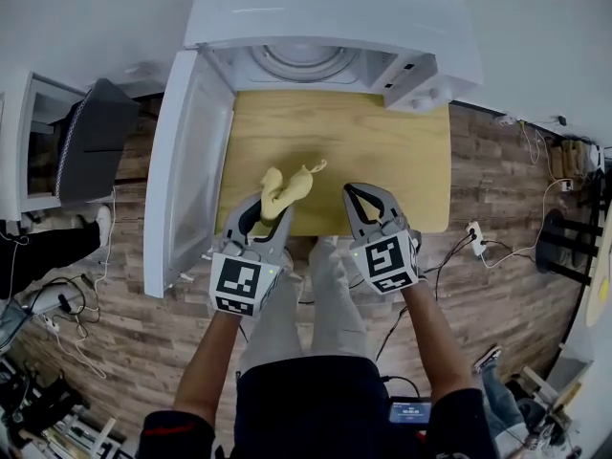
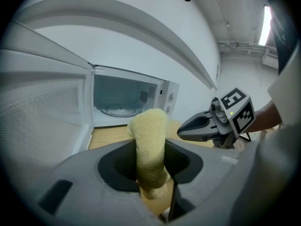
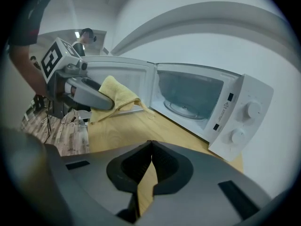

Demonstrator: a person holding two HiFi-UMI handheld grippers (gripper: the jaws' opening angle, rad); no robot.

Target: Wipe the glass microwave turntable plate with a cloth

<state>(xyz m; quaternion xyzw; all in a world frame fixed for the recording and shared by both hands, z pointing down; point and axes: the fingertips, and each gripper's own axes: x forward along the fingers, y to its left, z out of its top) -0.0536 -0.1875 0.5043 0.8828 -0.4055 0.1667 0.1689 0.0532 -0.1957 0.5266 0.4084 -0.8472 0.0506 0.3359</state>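
Observation:
The glass turntable plate [image 1: 304,61] [image 2: 117,110] [image 3: 186,110] lies inside the open white microwave [image 1: 330,27] at the far end of the wooden table [image 1: 373,151]. My left gripper [image 1: 266,216] [image 2: 151,173] is shut on a yellow cloth [image 1: 287,187] [image 2: 149,145] [image 3: 117,97], which sticks up between its jaws, over the table's near edge. My right gripper [image 1: 361,199] [image 3: 149,147] is beside it to the right, shut with nothing between its jaws. Both are well short of the microwave's opening.
The microwave door [image 1: 186,161] stands open along the table's left side. The control knobs [image 3: 247,121] are on the right of the cavity. A second appliance [image 1: 57,142] stands at left. Cables and a power strip [image 1: 475,239] lie on the wood floor.

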